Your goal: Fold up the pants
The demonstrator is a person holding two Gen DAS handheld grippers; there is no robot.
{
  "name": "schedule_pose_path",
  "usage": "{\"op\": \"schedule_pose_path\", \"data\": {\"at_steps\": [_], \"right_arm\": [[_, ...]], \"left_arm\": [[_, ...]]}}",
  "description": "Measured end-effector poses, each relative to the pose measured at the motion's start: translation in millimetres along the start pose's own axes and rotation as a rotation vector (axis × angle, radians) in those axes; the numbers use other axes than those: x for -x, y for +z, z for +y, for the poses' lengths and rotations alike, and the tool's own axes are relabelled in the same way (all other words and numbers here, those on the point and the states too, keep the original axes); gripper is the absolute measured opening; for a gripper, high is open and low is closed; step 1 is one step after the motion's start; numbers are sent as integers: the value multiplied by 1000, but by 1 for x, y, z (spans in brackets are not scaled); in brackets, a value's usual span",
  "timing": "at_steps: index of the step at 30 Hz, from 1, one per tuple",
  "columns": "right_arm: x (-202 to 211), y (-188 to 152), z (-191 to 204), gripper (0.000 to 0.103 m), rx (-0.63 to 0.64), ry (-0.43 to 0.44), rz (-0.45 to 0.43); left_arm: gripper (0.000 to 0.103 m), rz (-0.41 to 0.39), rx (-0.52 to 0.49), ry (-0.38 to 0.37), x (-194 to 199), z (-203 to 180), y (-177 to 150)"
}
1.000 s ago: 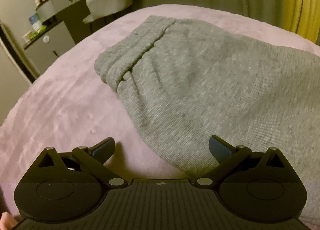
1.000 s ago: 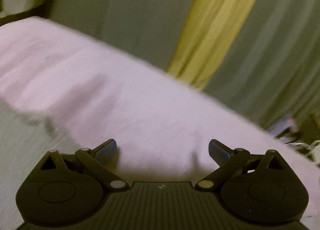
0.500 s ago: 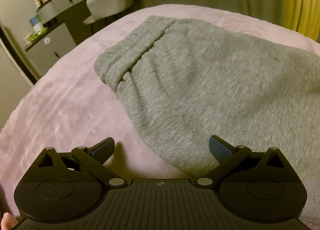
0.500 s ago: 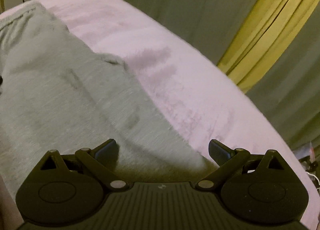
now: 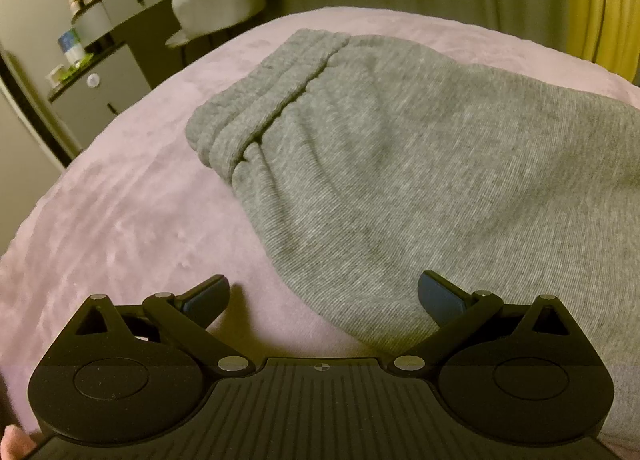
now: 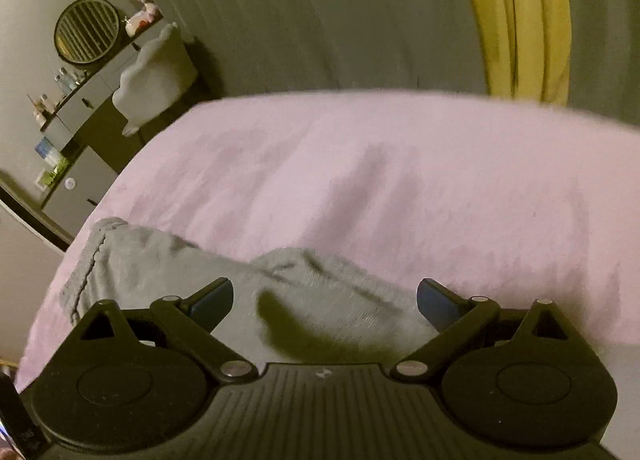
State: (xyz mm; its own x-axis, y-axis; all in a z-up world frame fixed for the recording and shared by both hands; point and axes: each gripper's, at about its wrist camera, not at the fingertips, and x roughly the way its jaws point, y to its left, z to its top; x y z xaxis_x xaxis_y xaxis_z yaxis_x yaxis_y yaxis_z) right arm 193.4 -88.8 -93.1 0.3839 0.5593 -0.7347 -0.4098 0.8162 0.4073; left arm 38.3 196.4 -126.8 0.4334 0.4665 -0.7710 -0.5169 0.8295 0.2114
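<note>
Grey sweatpants [image 5: 392,164] lie folded on a pink bed cover [image 5: 120,220], with the ribbed waistband [image 5: 256,100] toward the far left. My left gripper [image 5: 323,294] is open and empty, just above the pants' near edge. In the right wrist view the pants [image 6: 168,264] lie low at the left, and my right gripper [image 6: 325,296] is open and empty above their near part. The view is blurred by motion.
A vanity desk with bottles [image 5: 100,8], a round mirror [image 6: 86,29] and a pale chair [image 5: 220,0] stand beyond the bed's far left. Grey curtains and a yellow curtain [image 6: 520,20] hang behind the bed. Bare pink cover [image 6: 400,180] spreads beyond the pants.
My right gripper has swung round to the left, from facing the curtains to facing the pants and vanity. The left gripper has stayed still. Both stayed open.
</note>
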Motion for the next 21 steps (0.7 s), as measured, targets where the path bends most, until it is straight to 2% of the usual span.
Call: {"op": "schedule_pose_path", "data": {"at_steps": [3,5,7,10,14,18,21], "right_arm": [[-21,-12,-4,99,0,-24,81],[-19,-20,-6,99,3,-1,104],[-5,-21,-7,99,2,58,83],[8,-13,-16,99,-90,149,42],[4,3,-26,99,-191,209,-2],[-27,10,-30,99,-283,317,119],[-42,15,-24,99,-273,371,198]], "left_arm": [[103,4,10,-8,-1,2,0],[103,6,14,-12,-1,4,0],[103,5,12,-10,-2,4,0],[103,-4,-9,6,-1,1,-1],[103,-9,-17,14,1,-1,-1],[103,-9,3,4,4,2,0],[103,-8,14,-1,7,5,1]]}}
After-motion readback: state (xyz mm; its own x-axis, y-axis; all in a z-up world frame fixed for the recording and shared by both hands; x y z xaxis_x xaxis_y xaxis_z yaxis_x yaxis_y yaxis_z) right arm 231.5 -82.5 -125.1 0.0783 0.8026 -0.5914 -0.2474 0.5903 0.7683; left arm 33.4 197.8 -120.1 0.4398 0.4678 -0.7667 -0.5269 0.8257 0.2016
